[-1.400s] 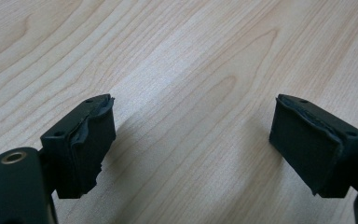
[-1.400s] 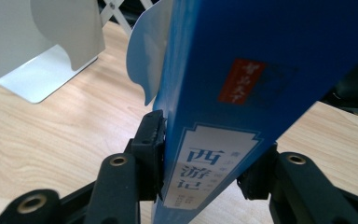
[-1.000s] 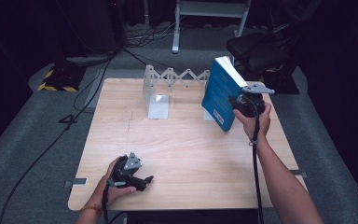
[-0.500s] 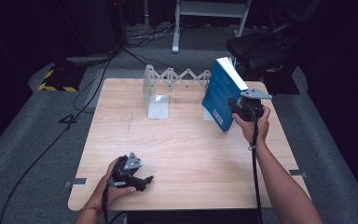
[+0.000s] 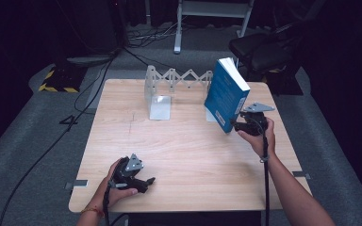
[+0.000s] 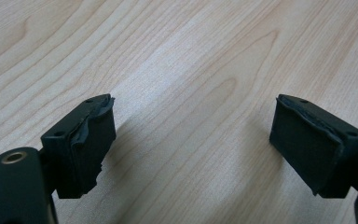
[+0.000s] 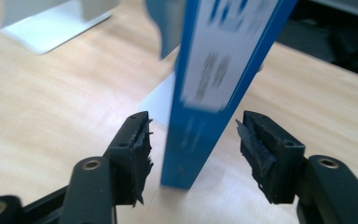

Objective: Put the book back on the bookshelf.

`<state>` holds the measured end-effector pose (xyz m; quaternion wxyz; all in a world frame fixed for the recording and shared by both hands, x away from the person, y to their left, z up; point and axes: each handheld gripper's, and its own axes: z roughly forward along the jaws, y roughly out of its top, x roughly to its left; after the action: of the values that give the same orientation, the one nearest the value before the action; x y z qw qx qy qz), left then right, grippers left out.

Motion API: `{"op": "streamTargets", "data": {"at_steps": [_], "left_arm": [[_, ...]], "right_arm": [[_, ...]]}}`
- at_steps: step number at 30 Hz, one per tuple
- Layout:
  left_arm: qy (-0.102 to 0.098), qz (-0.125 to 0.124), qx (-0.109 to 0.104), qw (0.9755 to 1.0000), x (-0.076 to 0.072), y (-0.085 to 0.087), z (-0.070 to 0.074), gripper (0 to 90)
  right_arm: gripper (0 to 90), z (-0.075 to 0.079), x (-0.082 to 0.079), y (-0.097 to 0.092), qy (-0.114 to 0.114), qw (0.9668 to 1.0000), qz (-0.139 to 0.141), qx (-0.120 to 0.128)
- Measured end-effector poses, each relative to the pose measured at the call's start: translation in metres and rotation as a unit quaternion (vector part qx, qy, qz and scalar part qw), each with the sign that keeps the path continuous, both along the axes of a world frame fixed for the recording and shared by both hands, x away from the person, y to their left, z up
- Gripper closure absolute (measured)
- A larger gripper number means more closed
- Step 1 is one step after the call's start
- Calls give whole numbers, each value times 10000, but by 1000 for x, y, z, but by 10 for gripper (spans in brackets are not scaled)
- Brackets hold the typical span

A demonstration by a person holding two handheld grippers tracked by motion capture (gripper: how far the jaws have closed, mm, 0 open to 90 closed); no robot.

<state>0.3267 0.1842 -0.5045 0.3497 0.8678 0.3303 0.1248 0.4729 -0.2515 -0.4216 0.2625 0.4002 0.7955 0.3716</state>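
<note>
Blue book [image 5: 226,93] upright, tilted, long axis vertical, spine between right tongs [image 7: 193,156]; jaws parted, not touching it; left tongs [image 6: 191,149] released, empty, near-left on counter [image 5: 188,150].

Thick paperback book [image 5: 226,94]: blue cover, white page edges; white spine label with blurred, perhaps dark blue, print.
Wooden table top [image 5: 184,141]: pale, wavy grain.
Zigzag metal bookend rack [image 5: 169,89]: silver-white, far side.
Gripper pads [image 6: 91,140]: black.
Floor block [image 5: 56,81]: yellow-black stripes, far left.
</note>
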Motion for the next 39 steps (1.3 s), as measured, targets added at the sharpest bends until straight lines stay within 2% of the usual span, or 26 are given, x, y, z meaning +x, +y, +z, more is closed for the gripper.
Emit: {"op": "streamTargets", "data": {"at_steps": [5,10,11,14,18,24,30,35,39], "left_arm": [[15,4,-16,10000,0,0,0,146],[8,6,-8,10000,0,0,0,146],[12,4,-13,10000,0,0,0,146],[5,3,-4,10000,0,0,0,146],[5,11,-6,10000,0,0,0,146],[0,14,-1,10000,0,0,0,146],[-8,24,12,10000,-1,0,0,146],[-8,29,9,10000,-1,0,0,146],[-1,50,4,10000,-1,0,0,146]], "right_arm": [[361,-7,-13,-9,270,9990,273,-219],[333,-14,-31,-19,445,9953,727,-457],[331,-15,-37,-22,449,9941,830,-531],[319,-18,-48,-29,473,9925,907,-670],[311,-23,-64,-42,516,9904,1060,-722],[287,-32,-85,-64,610,9873,1262,-743],[280,-40,-104,-86,607,9863,1394,-636],[271,-47,-117,-103,636,9876,1307,-592],[267,-55,-124,-120,685,9902,1146,-413]]}}
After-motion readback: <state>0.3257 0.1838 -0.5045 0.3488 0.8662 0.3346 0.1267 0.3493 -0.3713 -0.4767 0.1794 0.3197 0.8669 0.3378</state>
